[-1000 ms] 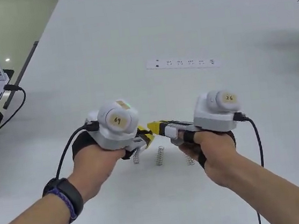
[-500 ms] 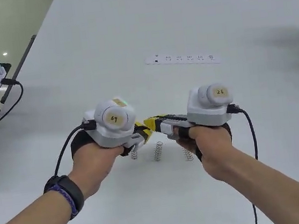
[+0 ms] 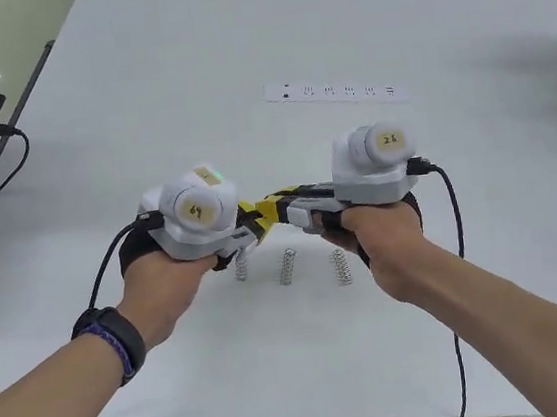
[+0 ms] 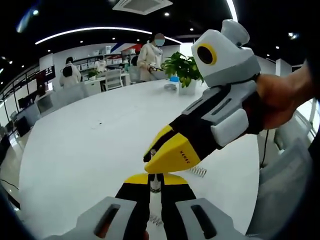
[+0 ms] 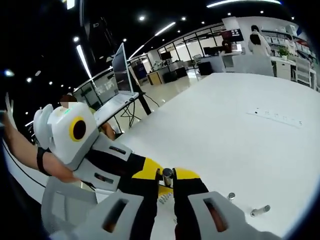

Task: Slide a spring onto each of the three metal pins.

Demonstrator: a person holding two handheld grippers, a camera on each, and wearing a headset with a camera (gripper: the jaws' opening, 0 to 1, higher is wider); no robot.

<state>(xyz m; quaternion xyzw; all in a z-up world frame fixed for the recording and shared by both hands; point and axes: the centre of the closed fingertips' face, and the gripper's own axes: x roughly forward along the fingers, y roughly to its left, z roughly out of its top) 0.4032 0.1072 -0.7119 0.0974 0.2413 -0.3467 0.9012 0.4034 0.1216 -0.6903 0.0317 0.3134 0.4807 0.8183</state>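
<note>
Still tip-to-tip, left hand-held gripper, right hand-held gripper, both clenched on metal pin

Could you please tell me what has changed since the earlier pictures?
Chiefly the headset camera moved; nothing was taken or let go. The left gripper and right gripper stay tip to tip above the three springs, unmoved on the table. The right holds a metal pin, the left a small metal part.
</note>
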